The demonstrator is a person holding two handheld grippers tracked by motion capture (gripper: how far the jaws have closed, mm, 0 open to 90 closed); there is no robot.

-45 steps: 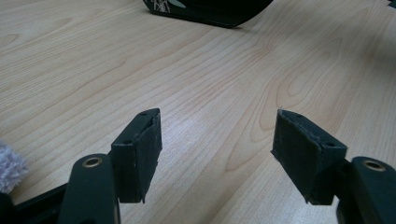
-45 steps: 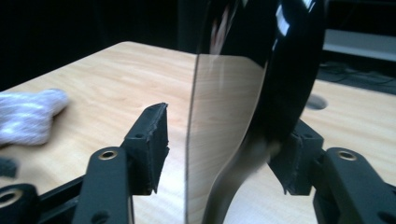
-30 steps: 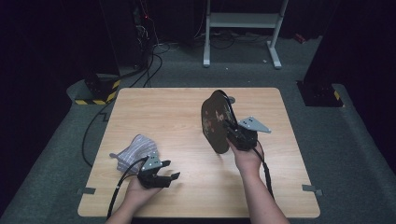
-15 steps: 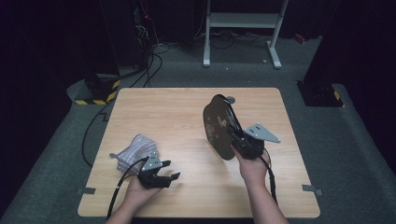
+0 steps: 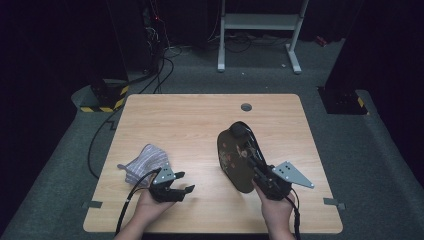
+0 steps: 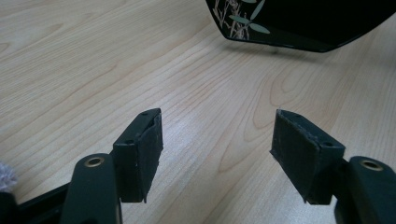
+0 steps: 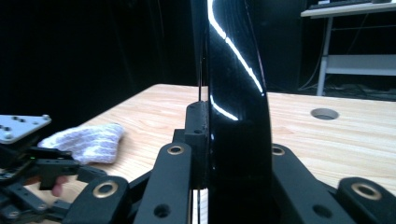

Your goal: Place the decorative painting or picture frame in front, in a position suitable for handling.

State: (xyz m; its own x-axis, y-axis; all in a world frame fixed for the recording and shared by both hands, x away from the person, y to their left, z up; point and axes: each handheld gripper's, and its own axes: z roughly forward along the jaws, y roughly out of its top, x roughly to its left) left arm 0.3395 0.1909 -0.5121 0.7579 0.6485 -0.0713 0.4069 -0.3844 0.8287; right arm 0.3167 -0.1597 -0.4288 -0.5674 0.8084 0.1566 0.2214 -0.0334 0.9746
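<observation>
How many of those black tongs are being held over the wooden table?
2. The left tongs rest open near the table's front edge, beside a striped grey cloth. The right tongs clamp a glossy black leaf-patterned plate held on edge right of centre.

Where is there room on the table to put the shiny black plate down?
The far half of the table, from its back edge to the round hole, is bare. So is the middle, between the cloth and the black plate. It is crowded near the front, around the left tool and right tool.

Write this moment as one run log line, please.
right tool: shut on black plate, held on edge above table | left tool: open, empty | cloth: beside left tool
</observation>
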